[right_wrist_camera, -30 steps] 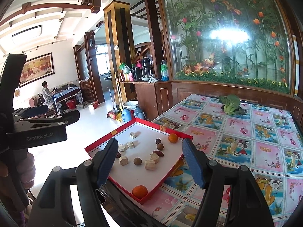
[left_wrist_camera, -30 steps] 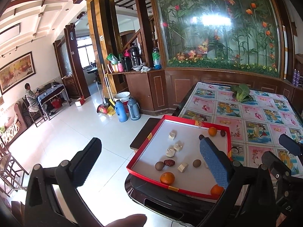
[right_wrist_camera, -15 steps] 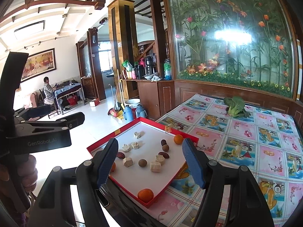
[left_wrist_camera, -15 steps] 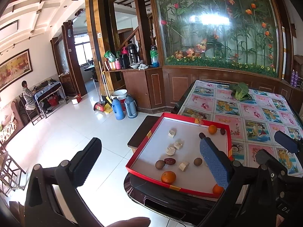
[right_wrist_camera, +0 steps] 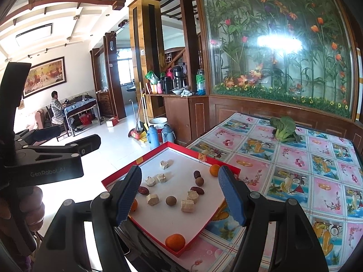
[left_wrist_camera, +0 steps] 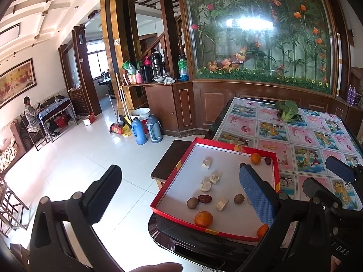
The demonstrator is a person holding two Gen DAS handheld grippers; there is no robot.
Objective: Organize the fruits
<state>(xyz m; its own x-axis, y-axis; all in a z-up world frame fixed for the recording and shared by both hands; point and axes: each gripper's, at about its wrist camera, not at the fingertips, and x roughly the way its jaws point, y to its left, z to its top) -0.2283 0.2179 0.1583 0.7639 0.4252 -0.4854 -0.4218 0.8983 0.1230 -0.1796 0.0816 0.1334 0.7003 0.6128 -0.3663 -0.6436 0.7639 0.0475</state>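
A red-rimmed white tray (left_wrist_camera: pixel 174 172) (right_wrist_camera: pixel 118 176) sits on the table's near corner. It holds three oranges (left_wrist_camera: pixel 203 218) (right_wrist_camera: pixel 175 241), brown round fruits (left_wrist_camera: pixel 192 203) (right_wrist_camera: pixel 170 200), dark red dates (left_wrist_camera: pixel 204 198) (right_wrist_camera: pixel 197 190) and several beige cubes (left_wrist_camera: pixel 222 203) (right_wrist_camera: pixel 187 205), all scattered. My left gripper (left_wrist_camera: pixel 179 172) hangs open before the tray's left side, nothing between its fingers. My right gripper (right_wrist_camera: pixel 179 172) is open too and points at the tray's middle from short of it, holding nothing.
The table has a flowered picture cloth (left_wrist_camera: pixel 306 136) (right_wrist_camera: pixel 295 170) with a leafy green vegetable (left_wrist_camera: pixel 287 111) (right_wrist_camera: pixel 283 128) at its far end. A dark stool (left_wrist_camera: pixel 168 161) stands by the tray's left. Two thermos flasks (left_wrist_camera: pixel 147 129) stand on the tiled floor. A person (left_wrist_camera: pixel 29 115) sits far left.
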